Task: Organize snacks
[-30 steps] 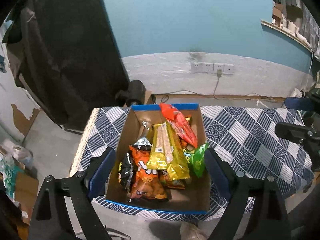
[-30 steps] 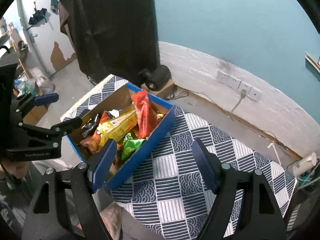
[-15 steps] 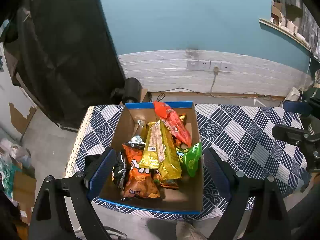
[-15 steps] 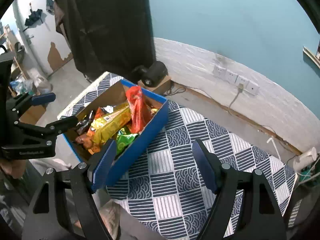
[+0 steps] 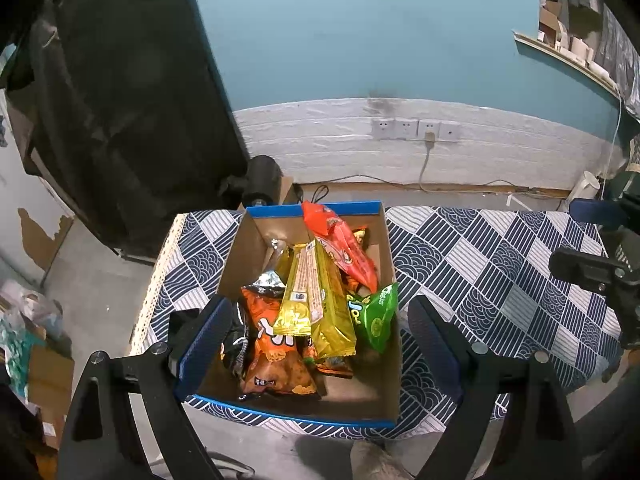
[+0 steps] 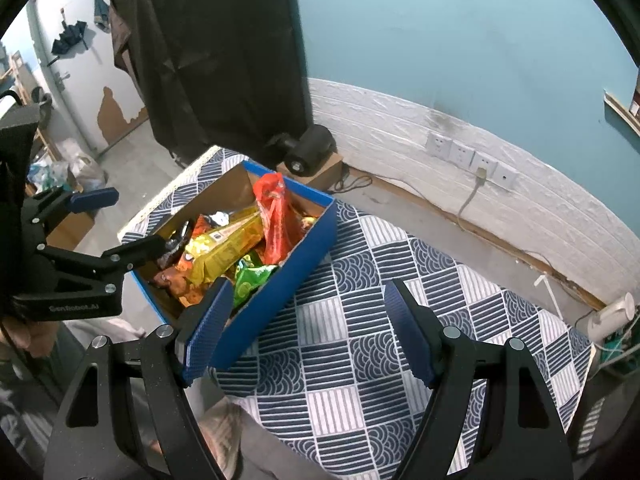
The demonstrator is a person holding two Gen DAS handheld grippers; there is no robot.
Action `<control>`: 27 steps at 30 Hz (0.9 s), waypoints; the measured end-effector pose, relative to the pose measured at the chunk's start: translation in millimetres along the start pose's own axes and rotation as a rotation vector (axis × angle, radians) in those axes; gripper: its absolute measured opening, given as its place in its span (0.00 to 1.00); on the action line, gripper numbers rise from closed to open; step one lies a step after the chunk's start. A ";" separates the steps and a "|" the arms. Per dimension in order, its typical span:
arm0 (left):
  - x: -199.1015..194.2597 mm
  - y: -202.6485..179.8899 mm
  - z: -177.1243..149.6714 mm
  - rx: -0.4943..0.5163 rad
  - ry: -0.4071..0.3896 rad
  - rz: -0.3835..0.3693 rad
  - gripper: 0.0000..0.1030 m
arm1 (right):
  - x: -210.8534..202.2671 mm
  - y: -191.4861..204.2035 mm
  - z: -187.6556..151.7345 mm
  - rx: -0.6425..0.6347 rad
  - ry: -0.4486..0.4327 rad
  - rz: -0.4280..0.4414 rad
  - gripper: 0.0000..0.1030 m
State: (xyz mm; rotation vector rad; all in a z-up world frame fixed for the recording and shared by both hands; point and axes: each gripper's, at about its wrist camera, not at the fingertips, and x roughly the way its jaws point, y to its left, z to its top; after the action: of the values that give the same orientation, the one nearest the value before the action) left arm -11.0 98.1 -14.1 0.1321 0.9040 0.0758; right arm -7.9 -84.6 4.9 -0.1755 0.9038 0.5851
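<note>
Both wrist views are evenly lit by soft, diffuse indoor light; its source is not visible, possibly overhead. Shadows are faint. Foil snack packets (image 5: 316, 300) ahead of the left gripper (image 5: 316, 336) show mild glare. Fisheye distortion bends the wall lines; black vignetting fills the corners. Focus is sharp centrally, softer toward the edges.
</note>
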 end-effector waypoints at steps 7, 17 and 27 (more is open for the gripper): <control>0.6 -2.7 0.5 0.002 0.018 -0.001 0.88 | -1.8 -3.3 -1.8 0.002 -0.001 0.000 0.75; -2.8 -9.5 -0.7 0.028 0.002 0.022 0.88 | -4.3 -7.8 -1.7 0.006 0.004 -0.001 0.75; -2.0 -14.7 -0.9 0.045 0.010 0.028 0.88 | -5.5 -9.5 -1.2 0.008 0.002 -0.004 0.75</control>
State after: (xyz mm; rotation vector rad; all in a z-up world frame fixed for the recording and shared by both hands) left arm -12.8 83.4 -15.3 0.1868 0.9145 0.0820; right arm -6.1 -95.2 7.5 -0.1708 0.9076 0.5781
